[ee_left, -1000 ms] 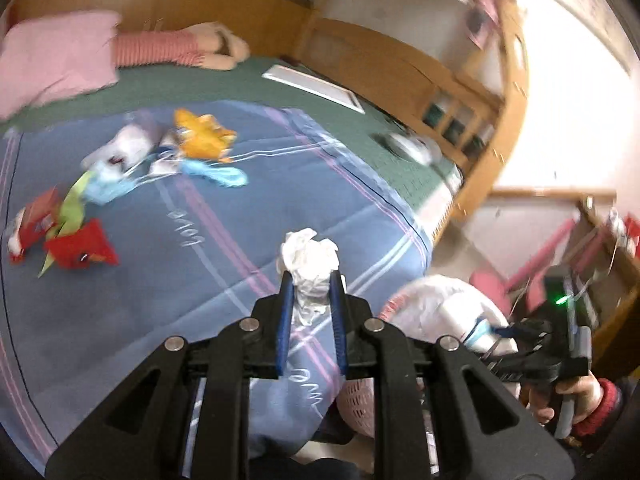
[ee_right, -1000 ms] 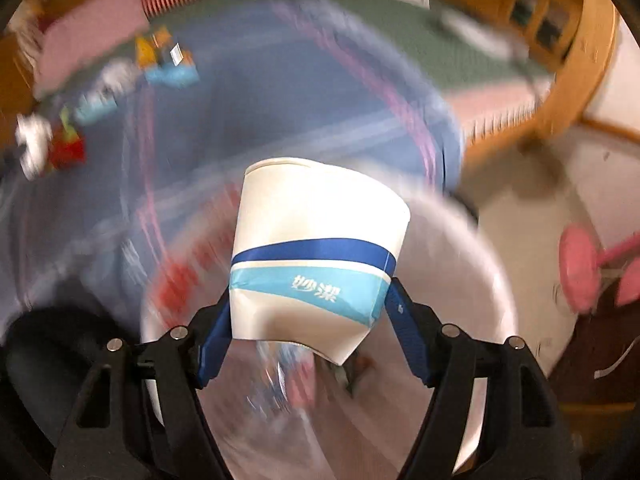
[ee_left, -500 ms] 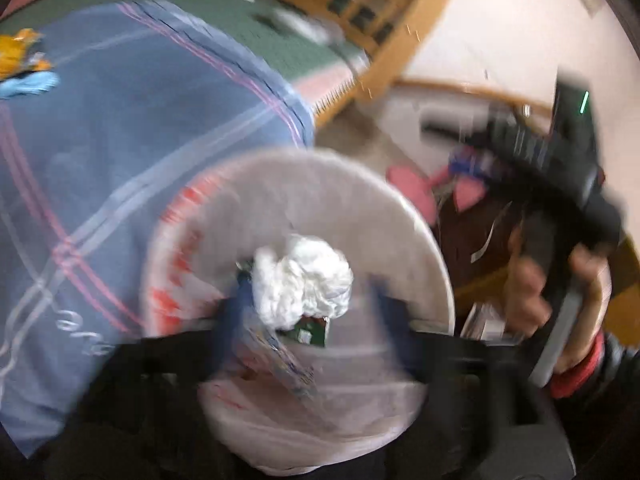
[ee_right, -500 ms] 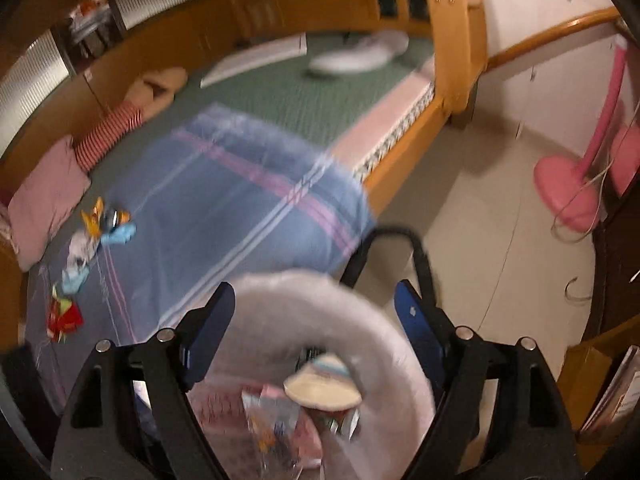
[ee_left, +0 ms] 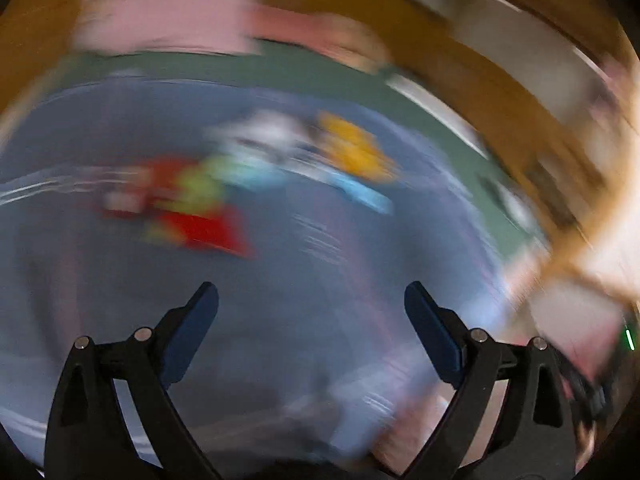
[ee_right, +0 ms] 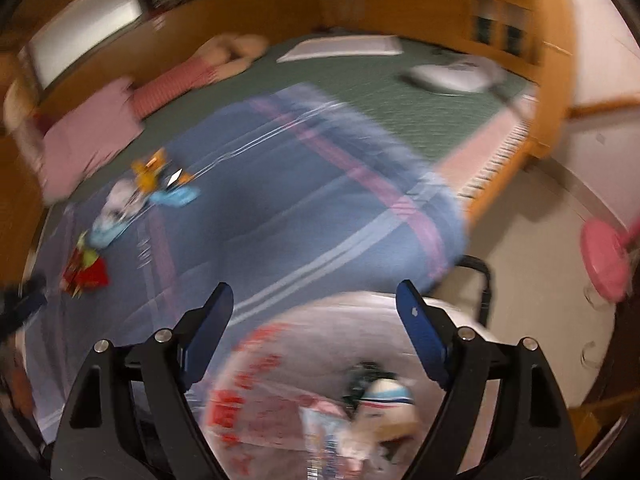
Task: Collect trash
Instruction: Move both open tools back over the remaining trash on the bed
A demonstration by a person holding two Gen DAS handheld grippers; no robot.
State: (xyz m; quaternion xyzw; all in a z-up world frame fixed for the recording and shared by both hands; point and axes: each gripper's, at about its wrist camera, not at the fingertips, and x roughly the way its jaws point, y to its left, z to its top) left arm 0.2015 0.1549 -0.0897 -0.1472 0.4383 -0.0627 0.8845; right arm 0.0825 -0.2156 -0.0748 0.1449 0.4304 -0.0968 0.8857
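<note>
The trash that is left lies in a loose cluster on the blue plaid blanket (ee_right: 304, 200), toward the pillow end of the bed: a red wrapper (ee_right: 90, 276) with a green scrap beside it, a pale blue wrapper (ee_right: 176, 197), a white crumpled piece (ee_right: 118, 200) and an orange wrapper (ee_right: 150, 170) at the far end of the row. In the left wrist view the same pieces show only as smeared patches of colour, the red one (ee_left: 208, 232) nearest and the orange one (ee_left: 356, 152) farther off.

Close below the right gripper (ee_right: 314, 312) stands the bin, lined with a white bag printed in red (ee_right: 256, 384). Inside it rests a paper cup with a blue band (ee_right: 384, 398) among other wrappers. The right tongs gape wide with nothing between the blue pads; the bag's rim shows through the gap.

The left gripper (ee_left: 312, 304) hangs over the blanket, its jaws having just swung wide apart, and they hold nothing.

Beyond the blanket lies a green bedsheet (ee_right: 360, 92), a pink pillow (ee_right: 88, 136) and a wooden bed frame (ee_right: 420, 4). A pink fan base (ee_right: 604, 260) stands on the floor to the right.
</note>
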